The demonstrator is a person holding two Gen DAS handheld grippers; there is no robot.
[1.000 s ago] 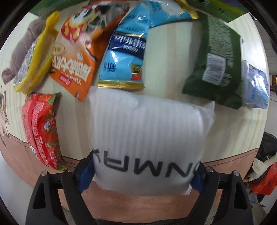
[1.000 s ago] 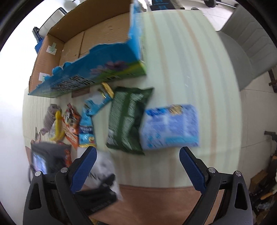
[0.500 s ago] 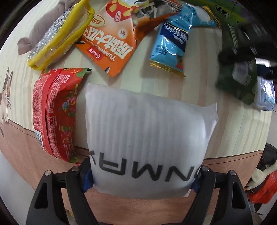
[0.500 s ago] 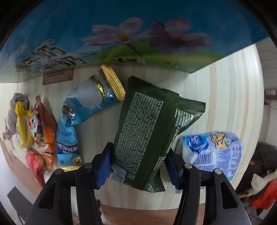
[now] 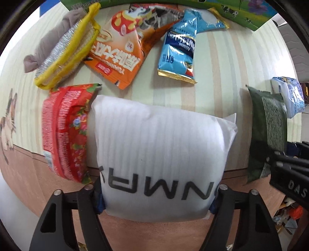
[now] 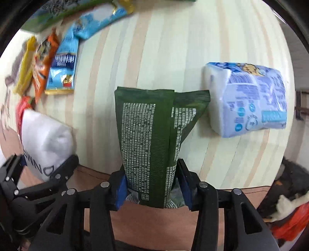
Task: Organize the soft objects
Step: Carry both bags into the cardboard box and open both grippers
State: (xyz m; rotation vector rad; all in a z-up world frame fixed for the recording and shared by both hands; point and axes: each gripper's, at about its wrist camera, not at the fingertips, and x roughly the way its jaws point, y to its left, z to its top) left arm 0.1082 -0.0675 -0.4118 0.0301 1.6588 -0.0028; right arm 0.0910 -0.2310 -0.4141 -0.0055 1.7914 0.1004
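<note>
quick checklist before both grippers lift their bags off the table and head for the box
1. Left gripper clamped on the white pillow pack: ok; its jaws have just been closing, and the pack sits between the pads.
2. Right gripper clamped on the dark green pouch: ok, pads press both sides of its lower end.
3. Green pouch free of the blue-white tissue pack: ok, a gap shows.
4. White pack free of the red packet: not ok, they touch along one edge.
5. The two grippers apart: ok, but close side by side.
6. Room in the box: cannot tell, only its printed wall shows.
</note>
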